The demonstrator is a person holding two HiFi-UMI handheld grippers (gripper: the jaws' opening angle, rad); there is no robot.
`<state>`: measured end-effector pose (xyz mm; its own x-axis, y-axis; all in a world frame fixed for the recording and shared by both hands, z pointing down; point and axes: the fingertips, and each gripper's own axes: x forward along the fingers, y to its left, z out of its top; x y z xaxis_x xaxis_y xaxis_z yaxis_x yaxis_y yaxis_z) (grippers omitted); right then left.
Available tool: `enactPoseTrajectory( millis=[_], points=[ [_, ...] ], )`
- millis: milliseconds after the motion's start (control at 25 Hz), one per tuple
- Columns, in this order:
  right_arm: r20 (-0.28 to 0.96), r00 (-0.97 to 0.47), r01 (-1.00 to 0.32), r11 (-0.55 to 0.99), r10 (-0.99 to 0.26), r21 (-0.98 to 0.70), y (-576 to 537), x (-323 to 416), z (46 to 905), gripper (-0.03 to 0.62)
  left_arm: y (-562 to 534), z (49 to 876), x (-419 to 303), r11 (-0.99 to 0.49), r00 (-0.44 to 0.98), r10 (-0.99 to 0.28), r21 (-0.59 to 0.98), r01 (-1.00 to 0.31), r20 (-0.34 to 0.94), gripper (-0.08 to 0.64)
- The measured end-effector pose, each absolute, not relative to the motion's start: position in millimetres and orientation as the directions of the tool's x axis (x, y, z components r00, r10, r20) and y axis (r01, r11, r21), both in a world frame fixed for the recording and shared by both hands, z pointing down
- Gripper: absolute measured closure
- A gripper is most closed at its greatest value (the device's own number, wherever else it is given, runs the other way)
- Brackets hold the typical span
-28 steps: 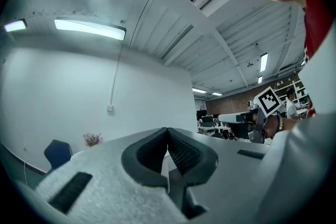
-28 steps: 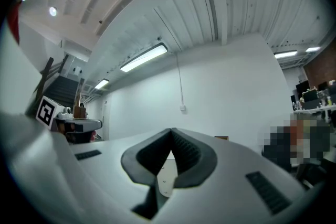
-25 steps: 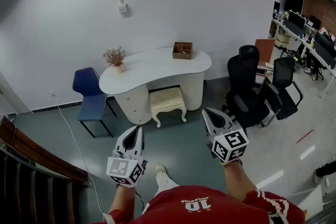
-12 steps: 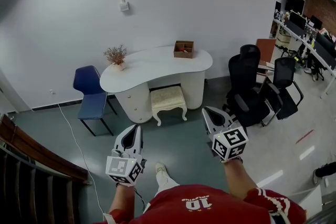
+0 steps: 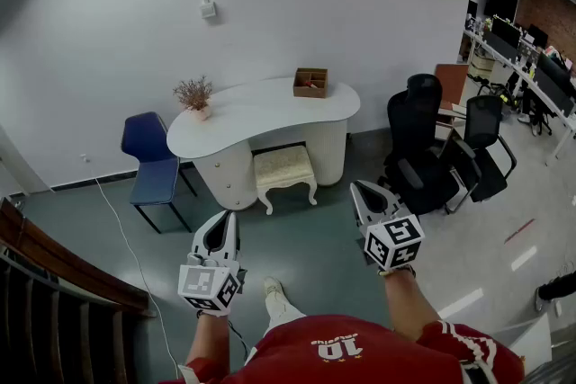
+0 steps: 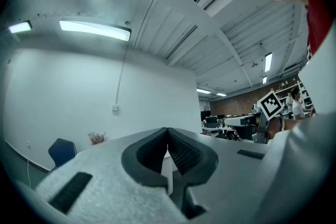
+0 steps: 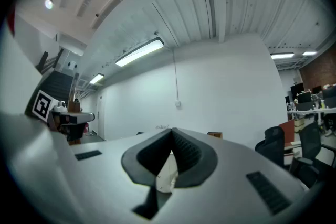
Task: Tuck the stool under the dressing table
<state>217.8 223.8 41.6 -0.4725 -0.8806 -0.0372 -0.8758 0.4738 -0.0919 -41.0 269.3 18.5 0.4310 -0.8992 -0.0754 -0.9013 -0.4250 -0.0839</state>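
A cream stool with curved legs stands on the floor, its back part under the front edge of the white curved dressing table. Both grippers hover well short of it, pointing level toward the table. My left gripper is shut and holds nothing; in the left gripper view its jaws meet at the tips. My right gripper is shut and empty too, and its tips touch in the right gripper view.
A blue chair stands left of the table. Black office chairs cluster at the right. On the table sit a dried plant in a pot and a wooden box. A cable trails over the floor at left.
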Motion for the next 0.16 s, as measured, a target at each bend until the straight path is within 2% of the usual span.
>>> enactPoseTrajectory(
  millis=[160],
  points=[
    [-0.035,-0.472,-0.876,0.473,-0.881,-0.098,222.7,217.4,41.7,0.598,269.2,19.9,-36.8,-0.437,0.443,-0.894,-0.088,-0.895,-0.065,0.574]
  ],
)
